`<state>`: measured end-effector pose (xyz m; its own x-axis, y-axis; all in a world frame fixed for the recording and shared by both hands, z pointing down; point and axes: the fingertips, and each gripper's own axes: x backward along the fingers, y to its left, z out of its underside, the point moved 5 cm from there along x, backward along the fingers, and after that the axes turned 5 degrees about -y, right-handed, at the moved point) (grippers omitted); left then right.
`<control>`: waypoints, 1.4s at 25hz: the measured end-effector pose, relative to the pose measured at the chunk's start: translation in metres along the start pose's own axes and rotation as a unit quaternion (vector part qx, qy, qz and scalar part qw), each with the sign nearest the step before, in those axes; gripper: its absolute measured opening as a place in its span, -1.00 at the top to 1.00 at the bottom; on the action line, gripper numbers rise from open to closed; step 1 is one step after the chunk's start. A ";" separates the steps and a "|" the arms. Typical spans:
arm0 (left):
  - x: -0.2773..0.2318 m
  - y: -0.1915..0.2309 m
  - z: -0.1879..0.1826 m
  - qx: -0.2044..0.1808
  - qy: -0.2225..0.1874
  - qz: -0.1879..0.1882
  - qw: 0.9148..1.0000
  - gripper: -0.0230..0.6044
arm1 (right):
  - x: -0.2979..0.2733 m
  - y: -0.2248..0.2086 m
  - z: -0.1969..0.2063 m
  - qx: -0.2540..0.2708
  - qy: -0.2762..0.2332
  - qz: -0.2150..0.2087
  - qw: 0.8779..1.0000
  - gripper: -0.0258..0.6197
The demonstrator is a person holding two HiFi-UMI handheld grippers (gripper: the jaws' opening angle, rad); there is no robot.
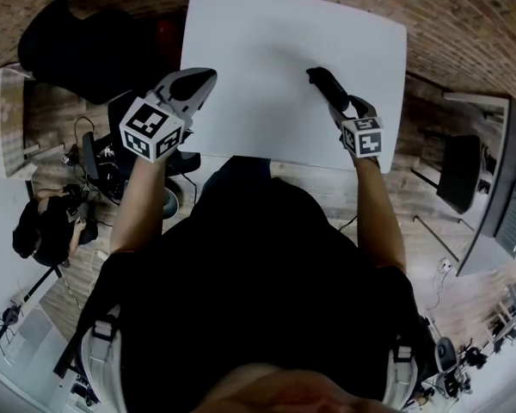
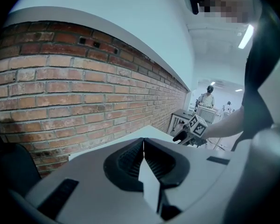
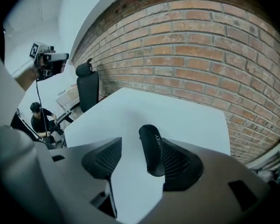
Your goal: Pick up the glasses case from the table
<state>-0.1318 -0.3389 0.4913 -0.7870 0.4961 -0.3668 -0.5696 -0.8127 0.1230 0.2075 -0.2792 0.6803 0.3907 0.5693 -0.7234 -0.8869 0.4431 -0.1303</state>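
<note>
Now the white table [image 1: 267,41] is filling the head view. The left gripper [image 2: 143,148] is hovering clenched and empty by its left edge. The right gripper [image 3: 139,164] is gaping over the black glasses case [image 3: 151,148], which is lying on the tabletop between its jaws, nearer the right-hand pad. It's looking light, rigid and smooth, so pinching across the narrow middle seems safest.

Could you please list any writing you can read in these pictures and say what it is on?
"ERY", as far as it can be read: the end of a white word on the black glasses case; its first letters are unclear.
Marker cubes: black-and-white square patterns only, no writing.
Nothing else is legible.
</note>
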 end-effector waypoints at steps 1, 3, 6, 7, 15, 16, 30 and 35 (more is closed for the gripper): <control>-0.002 0.001 0.001 -0.001 0.002 0.000 1.000 0.89 | -0.004 -0.001 0.001 0.006 0.005 0.001 1.000 0.08; -0.006 0.003 0.003 -0.002 0.006 0.000 1.000 0.89 | -0.011 -0.005 0.005 0.017 0.015 0.002 1.000 0.06; -0.008 0.006 0.006 0.002 0.010 -0.001 1.000 0.89 | -0.020 -0.007 0.008 0.023 0.026 0.000 0.999 0.03; -0.008 0.007 0.007 0.003 0.011 -0.002 1.000 0.89 | -0.023 -0.008 0.009 0.025 0.029 -0.001 0.999 0.02; -0.013 0.018 0.013 0.011 0.017 -0.004 1.000 0.89 | -0.047 -0.020 0.016 0.045 0.051 0.006 0.998 -0.11; -0.015 0.019 0.014 0.012 0.017 -0.004 1.000 0.89 | -0.050 -0.022 0.017 0.048 0.054 0.006 0.997 -0.11; -0.030 0.032 0.024 0.023 0.031 0.001 0.999 0.89 | -0.087 -0.032 0.034 0.064 0.102 -0.007 0.993 -0.21; -0.032 0.037 0.031 0.031 0.041 0.001 0.999 0.89 | -0.101 -0.035 0.039 0.068 0.121 -0.006 0.990 -0.24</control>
<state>-0.1352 -0.3756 0.5359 -0.7678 0.4649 -0.4408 -0.5833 -0.7919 0.1809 0.2089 -0.3250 0.7843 0.3163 0.3888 -0.8653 -0.8349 0.5473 -0.0593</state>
